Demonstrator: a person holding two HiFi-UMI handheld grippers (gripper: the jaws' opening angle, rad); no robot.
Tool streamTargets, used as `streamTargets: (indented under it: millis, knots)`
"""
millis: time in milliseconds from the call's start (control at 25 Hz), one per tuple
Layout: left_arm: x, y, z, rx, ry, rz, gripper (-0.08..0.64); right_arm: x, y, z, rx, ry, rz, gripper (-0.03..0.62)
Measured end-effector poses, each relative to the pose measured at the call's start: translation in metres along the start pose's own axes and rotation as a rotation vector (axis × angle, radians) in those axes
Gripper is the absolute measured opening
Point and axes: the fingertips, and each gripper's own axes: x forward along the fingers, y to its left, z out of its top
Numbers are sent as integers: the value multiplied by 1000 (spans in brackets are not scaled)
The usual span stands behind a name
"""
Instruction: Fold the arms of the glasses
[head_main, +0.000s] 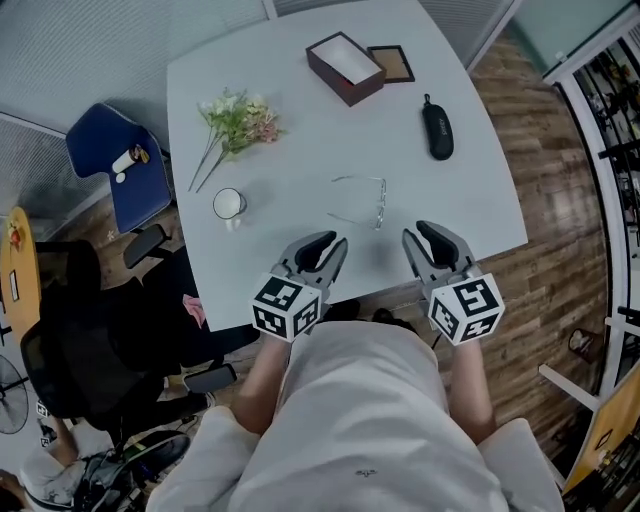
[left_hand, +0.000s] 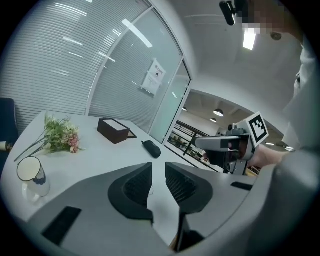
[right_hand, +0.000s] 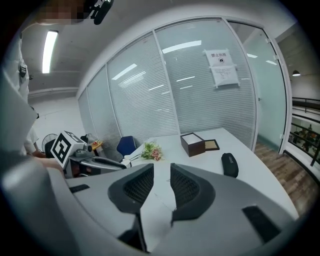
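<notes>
The thin wire-framed glasses (head_main: 370, 200) lie on the white table (head_main: 300, 160) near its front edge, with both arms spread out. My left gripper (head_main: 330, 245) hovers just short of them, to their near left, jaws open and nothing between the pads. My right gripper (head_main: 428, 233) is to their near right, also open and empty. In the left gripper view the left gripper (left_hand: 158, 172) shows a narrow gap with bare table behind it. The right gripper view shows the same empty gap on the right gripper (right_hand: 161, 175). Neither gripper touches the glasses.
A black glasses case (head_main: 438, 127) lies at the right of the table. A dark brown open box (head_main: 345, 67) and its flat lid (head_main: 391, 63) sit at the back. A flower bunch (head_main: 237, 122) and a white cup (head_main: 229, 204) are on the left. A blue chair (head_main: 125, 165) stands beside the table.
</notes>
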Motion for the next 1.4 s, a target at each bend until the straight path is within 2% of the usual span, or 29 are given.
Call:
streamTargets:
  millis: [320,680,880,1120,1400]
  knots:
    - [8,30,-5,-23,51,-56,80,25,-7,-3,43,44,-81,109]
    - [15,35,-17,-8,94,-95,80,31,-6,-18,71,76,-124,107]
    - [9,37,-24,-23,99,-73,80,38,-10,-26,75,105,-114,106]
    - [-1,50,-35,-71,111,-1,80,55,-24,-34,78,144,-86,104]
    - [5,53,-41,-154,103,69,80,79,-36,-49,63,225,-25,97]
